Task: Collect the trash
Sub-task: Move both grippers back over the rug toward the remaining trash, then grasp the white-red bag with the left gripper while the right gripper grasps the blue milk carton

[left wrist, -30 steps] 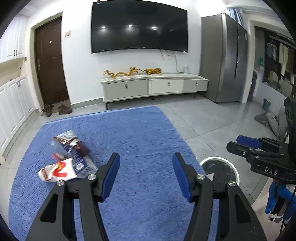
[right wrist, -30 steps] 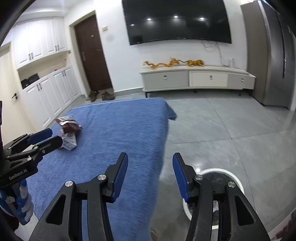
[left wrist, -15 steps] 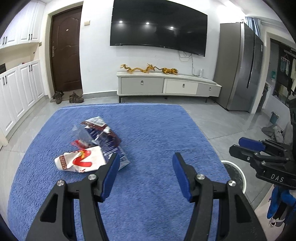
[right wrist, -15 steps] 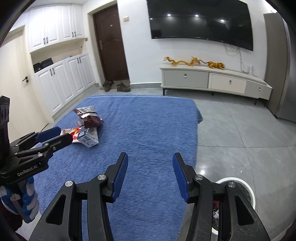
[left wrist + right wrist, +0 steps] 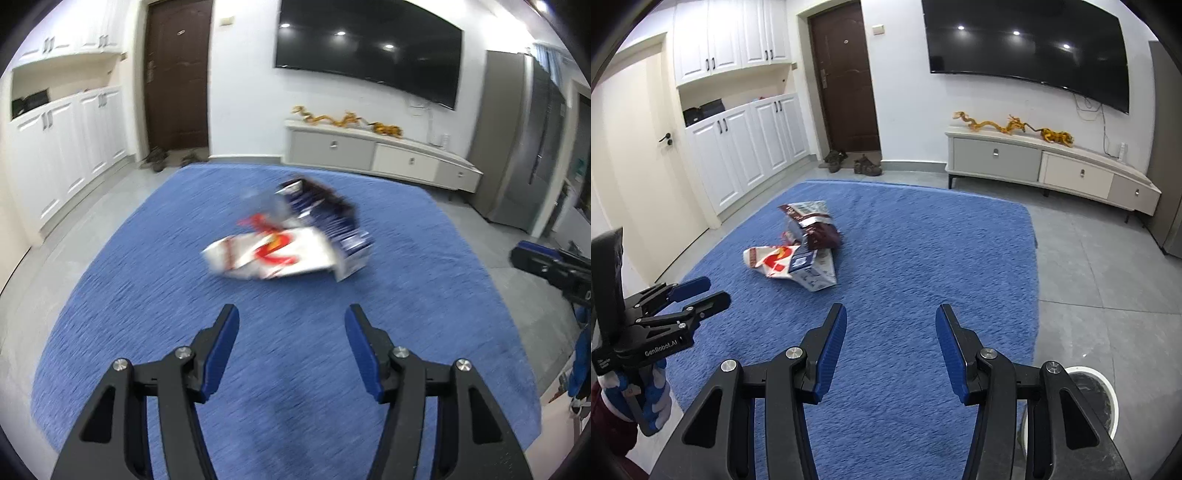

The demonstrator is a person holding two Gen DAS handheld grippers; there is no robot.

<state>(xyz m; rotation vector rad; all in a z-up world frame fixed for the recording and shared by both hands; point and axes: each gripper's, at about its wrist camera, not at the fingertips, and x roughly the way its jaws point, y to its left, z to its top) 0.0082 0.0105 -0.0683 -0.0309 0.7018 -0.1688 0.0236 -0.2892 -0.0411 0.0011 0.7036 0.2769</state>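
A small pile of trash lies on the blue rug (image 5: 147, 295): a white wrapper with red print (image 5: 269, 254) and dark blue packets (image 5: 325, 214), blurred here. The right wrist view shows the same white wrapper (image 5: 772, 260), a dark red packet (image 5: 822, 236) and a blue-white carton (image 5: 812, 271). My left gripper (image 5: 291, 314) hangs open over bare rug, short of the pile, and appears as the left gripper (image 5: 694, 295) at that view's left edge. My right gripper (image 5: 892, 310) is open and empty, right of the pile. A white-rimmed bin (image 5: 1089, 370) stands behind its right finger.
Grey tile floor (image 5: 1089, 277) borders the rug on the right. A low TV cabinet (image 5: 1034, 162) runs along the far wall, with shoes (image 5: 849, 162) by the brown door. White cupboards (image 5: 738, 147) line the left wall. A tall grey fridge (image 5: 517, 147) stands far right.
Both views have swung left and moved over the rug. The trash pile is now nearer and centred ahead of the left gripper. The bin has left the left wrist view. Jaw gaps look unchanged.
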